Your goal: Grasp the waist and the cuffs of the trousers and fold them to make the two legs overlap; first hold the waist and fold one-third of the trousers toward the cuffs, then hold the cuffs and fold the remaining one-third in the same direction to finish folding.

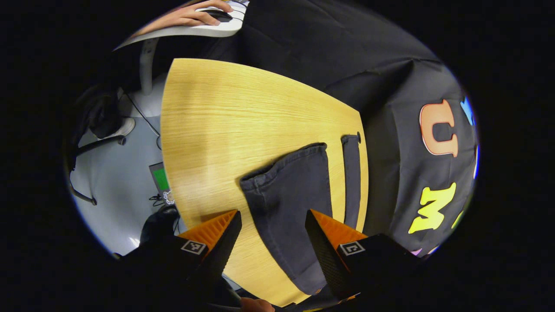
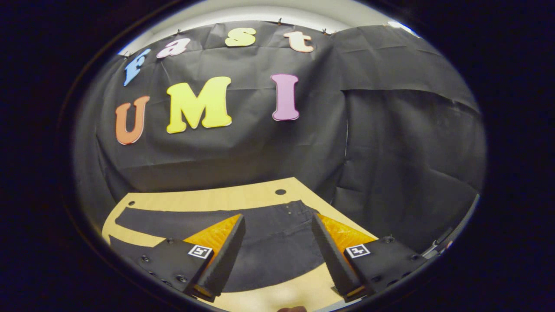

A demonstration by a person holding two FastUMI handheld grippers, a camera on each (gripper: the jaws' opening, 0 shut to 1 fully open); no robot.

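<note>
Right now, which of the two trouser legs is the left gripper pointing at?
The wide, nearer trouser leg, whose cuff lies between the left gripper's open fingers. The other leg shows as a narrow strip beside the table's far edge.

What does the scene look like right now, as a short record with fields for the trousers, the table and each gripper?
trousers: dark trousers lying flat and unfolded, two legs apart, cuffs in the left gripper view
waist: waist end in the right gripper view
table: wooden table
left gripper: left gripper open, above a trouser leg
right gripper: right gripper open, above the waist end
fold: not begun
</note>
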